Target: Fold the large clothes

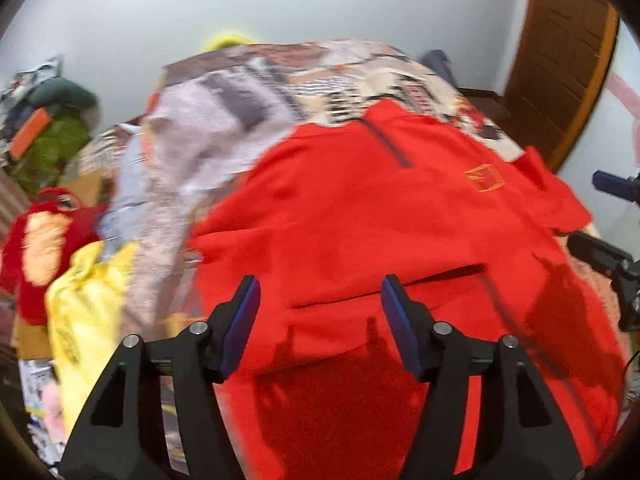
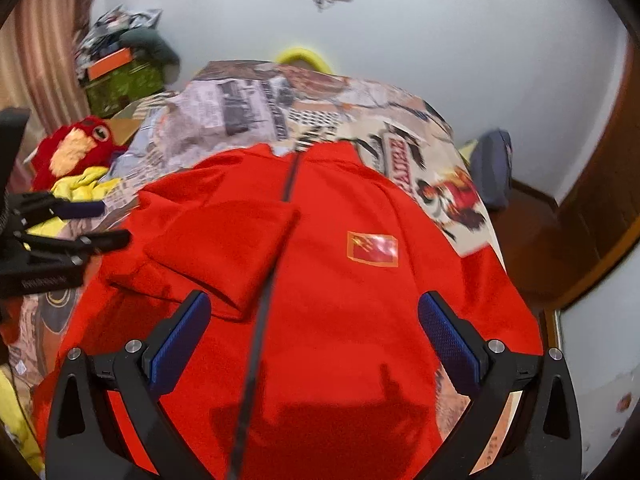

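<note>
A large red zip jacket (image 1: pixel 360 216) with a flag patch (image 2: pixel 373 249) lies front up on the bed, collar toward the wall. Its left sleeve (image 2: pixel 224 240) is folded in across the chest. My left gripper (image 1: pixel 320 304) is open and empty, hovering over the jacket's lower part. My right gripper (image 2: pixel 314 332) is open and empty above the jacket's zip (image 2: pixel 260 320). The right gripper shows at the right edge of the left wrist view (image 1: pixel 612 256). The left gripper shows at the left edge of the right wrist view (image 2: pixel 68 236).
The bed has a printed patchwork cover (image 2: pixel 256 108). A red plush bird (image 2: pixel 76 148) and yellow cloth (image 1: pixel 88 288) lie at the bed's left side. A cluttered box pile (image 2: pixel 120 72) stands by the curtain. A brown wooden door (image 1: pixel 560 64) is at the right.
</note>
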{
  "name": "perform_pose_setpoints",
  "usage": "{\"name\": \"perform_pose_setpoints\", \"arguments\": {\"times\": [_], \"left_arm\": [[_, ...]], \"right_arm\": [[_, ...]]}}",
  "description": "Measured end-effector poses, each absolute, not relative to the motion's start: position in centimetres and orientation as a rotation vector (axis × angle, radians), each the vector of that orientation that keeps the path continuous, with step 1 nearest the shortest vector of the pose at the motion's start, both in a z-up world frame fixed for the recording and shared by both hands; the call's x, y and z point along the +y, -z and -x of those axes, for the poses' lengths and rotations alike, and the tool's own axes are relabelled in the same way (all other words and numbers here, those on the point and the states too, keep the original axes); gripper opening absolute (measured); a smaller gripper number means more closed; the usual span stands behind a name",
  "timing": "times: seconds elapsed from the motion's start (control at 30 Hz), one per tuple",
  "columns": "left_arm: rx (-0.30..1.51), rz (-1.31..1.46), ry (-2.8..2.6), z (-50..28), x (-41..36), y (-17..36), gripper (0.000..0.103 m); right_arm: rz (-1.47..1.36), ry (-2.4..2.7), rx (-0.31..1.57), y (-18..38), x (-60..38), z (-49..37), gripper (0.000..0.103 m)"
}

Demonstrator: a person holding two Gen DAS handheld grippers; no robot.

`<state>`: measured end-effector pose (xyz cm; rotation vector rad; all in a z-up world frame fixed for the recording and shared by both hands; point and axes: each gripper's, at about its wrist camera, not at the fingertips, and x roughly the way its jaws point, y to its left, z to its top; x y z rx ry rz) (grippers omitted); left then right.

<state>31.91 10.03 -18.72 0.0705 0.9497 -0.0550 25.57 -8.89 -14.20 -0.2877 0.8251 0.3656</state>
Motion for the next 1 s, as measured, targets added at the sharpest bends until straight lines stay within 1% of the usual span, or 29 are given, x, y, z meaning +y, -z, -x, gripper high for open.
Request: {"name": "perform_pose_setpoints", "arguments": {"times": [0.13, 0.23, 0.37, 0.53, 0.73, 0.77, 0.8, 0.83, 0.87, 0.9, 0.93, 0.97, 1.0], "left_arm": [[0.967, -0.048, 0.001, -30.5, 14.2, 19.8, 0.064], [0.987, -0.03, -0.032, -29.6, 17.0, 21.0, 0.065], [1.012, -0.015, -0.068, -28.8, 19.8, 22.9, 0.065], [1.048, 0.017, -0.074, -28.4, 21.4, 25.4, 0.065], [1.094, 0.034, -0.043, -28.6, 21.8, 27.9, 0.065], [1.102, 0.024, -0.043, -28.6, 21.6, 28.2, 0.069], [1.106, 0.013, -0.043, -28.7, 21.4, 28.5, 0.073], [1.106, 0.005, -0.042, -28.7, 21.2, 28.7, 0.074], [1.109, -0.004, -0.035, -28.7, 20.9, 29.0, 0.074], [1.113, -0.009, -0.03, -28.6, 20.8, 29.2, 0.074], [1.12, -0.018, -0.023, -28.6, 20.4, 29.6, 0.074], [1.124, -0.028, -0.021, -28.6, 20.1, 29.9, 0.074], [1.124, -0.036, -0.023, -28.7, 19.9, 30.2, 0.074]], "right_arm": [[0.363, -0.419, 0.828, 15.2, -5.0, -25.8, 0.103], [0.485, -0.443, 0.822, 16.9, -1.1, -25.9, 0.103], [0.574, -0.508, 0.853, 19.4, 2.6, -26.5, 0.101], [0.64, -0.557, 0.918, 22.9, 7.1, -28.2, 0.1], [0.664, -0.628, 1.023, 26.5, 10.5, -29.9, 0.082], [0.671, -0.638, 1.035, 27.1, 10.9, -29.9, 0.077], [0.682, -0.644, 1.034, 27.4, 11.1, -29.7, 0.076], [0.706, -0.642, 1.005, 27.8, 11.4, -29.6, 0.075], [0.718, -0.64, 0.99, 27.9, 11.6, -29.5, 0.071], [0.73, -0.638, 0.973, 27.9, 11.8, -29.4, 0.058], [0.735, -0.629, 0.962, 27.8, 11.8, -29.4, 0.049], [0.731, -0.624, 0.955, 27.6, 11.8, -29.5, 0.033], [0.716, -0.627, 0.955, 27.4, 11.7, -29.7, 0.022]]}}
